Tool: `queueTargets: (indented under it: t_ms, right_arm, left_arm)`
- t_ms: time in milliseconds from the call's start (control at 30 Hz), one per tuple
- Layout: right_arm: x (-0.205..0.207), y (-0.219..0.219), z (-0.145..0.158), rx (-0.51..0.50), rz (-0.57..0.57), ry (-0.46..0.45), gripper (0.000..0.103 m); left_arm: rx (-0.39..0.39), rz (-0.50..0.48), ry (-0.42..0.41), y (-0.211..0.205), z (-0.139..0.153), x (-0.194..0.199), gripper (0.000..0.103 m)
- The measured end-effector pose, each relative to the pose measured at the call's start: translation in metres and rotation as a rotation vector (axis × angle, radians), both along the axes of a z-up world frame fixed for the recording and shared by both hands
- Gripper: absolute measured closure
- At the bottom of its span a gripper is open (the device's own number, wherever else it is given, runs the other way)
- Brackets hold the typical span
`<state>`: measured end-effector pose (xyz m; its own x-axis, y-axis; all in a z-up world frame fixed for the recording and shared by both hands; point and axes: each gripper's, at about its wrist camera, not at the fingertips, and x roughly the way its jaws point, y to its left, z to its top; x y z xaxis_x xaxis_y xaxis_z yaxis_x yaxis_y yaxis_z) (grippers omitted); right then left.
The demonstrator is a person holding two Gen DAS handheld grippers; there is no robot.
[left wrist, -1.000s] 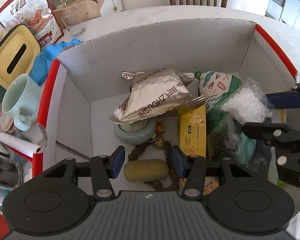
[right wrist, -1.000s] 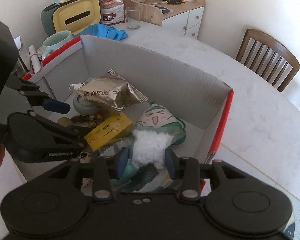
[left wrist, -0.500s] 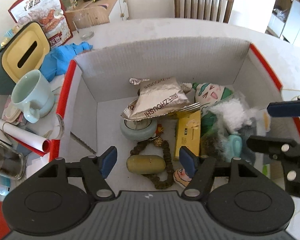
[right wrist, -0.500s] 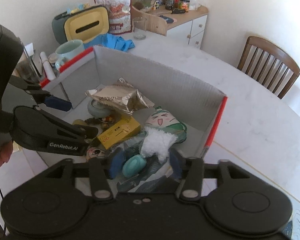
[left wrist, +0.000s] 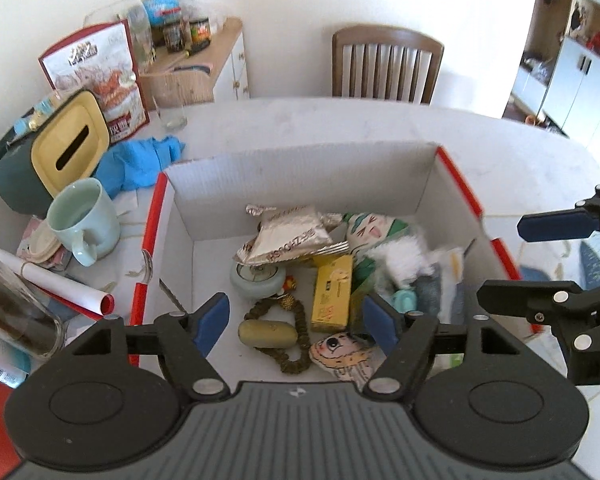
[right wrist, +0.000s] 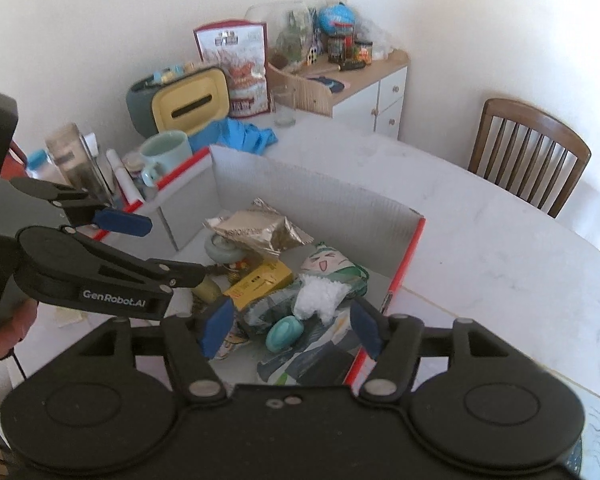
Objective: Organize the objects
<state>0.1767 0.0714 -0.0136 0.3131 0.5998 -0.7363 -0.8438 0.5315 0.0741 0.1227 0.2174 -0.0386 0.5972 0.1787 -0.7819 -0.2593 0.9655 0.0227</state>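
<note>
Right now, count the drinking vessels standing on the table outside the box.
2. A pale green mug beside the cardboard box's left wall, and a clear drinking glass farther back by the snack bag. More may be hidden in the clutter.

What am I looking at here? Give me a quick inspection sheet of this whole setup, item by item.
Surface: pale table, bare beyond the box.
Job's things: open cardboard box holding a silver snack bag, yellow carton, green-haired plush, bead bracelet and olive oval case.
Clutter: mint mug, tissue box, blue gloves, drinking glass, all left of the box.
Grippers: left tool and right tool open, empty, above the box.
Cables: nothing seen.
Surroundings: wooden chair, side cabinet, white walls.
</note>
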Motion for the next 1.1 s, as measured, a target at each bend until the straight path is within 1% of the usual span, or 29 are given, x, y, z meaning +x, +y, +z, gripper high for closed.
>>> queueTargets:
  t_ms: [100,200,333,400,533,633,700,867,1100]
  right_arm:
    - [-0.005,-0.01,0.009,0.033,0.002,0.002,0.036]
    - [-0.011,-0.019,0.018,0.07,0.004,-0.009,0.031]
    - [-0.018,-0.031,0.028,0.119,0.011,-0.02,0.027]
    - [-0.023,-0.038,0.033,0.145,0.012,-0.03,0.021]
    - [-0.031,-0.048,0.039,0.182,0.02,-0.043,0.017]
    - [-0.036,-0.055,0.041,0.207,0.026,-0.047,0.013]
    - [-0.039,-0.061,0.041,0.224,0.028,-0.056,0.006]
    - [-0.044,-0.076,0.04,0.271,0.019,-0.044,0.002]
    - [-0.048,-0.095,0.038,0.326,-0.008,-0.028,0.001]
  left_arm:
    - [-0.009,0.012,-0.034,-0.003,0.009,-0.01,0.022]
    - [-0.015,0.022,-0.065,-0.005,0.017,-0.02,0.02]
    - [-0.024,0.04,-0.101,-0.008,0.026,-0.032,0.019]
    - [-0.028,0.046,-0.118,-0.01,0.03,-0.038,0.018]
    - [-0.031,0.061,-0.153,-0.015,0.036,-0.048,0.005]
    - [-0.029,0.06,-0.174,-0.02,0.039,-0.055,0.002]
    - [-0.023,0.057,-0.186,-0.024,0.04,-0.058,0.0]
    - [-0.015,0.039,-0.205,-0.037,0.041,-0.067,0.0]
    - [0.015,0.03,-0.216,-0.052,0.041,-0.077,0.0]
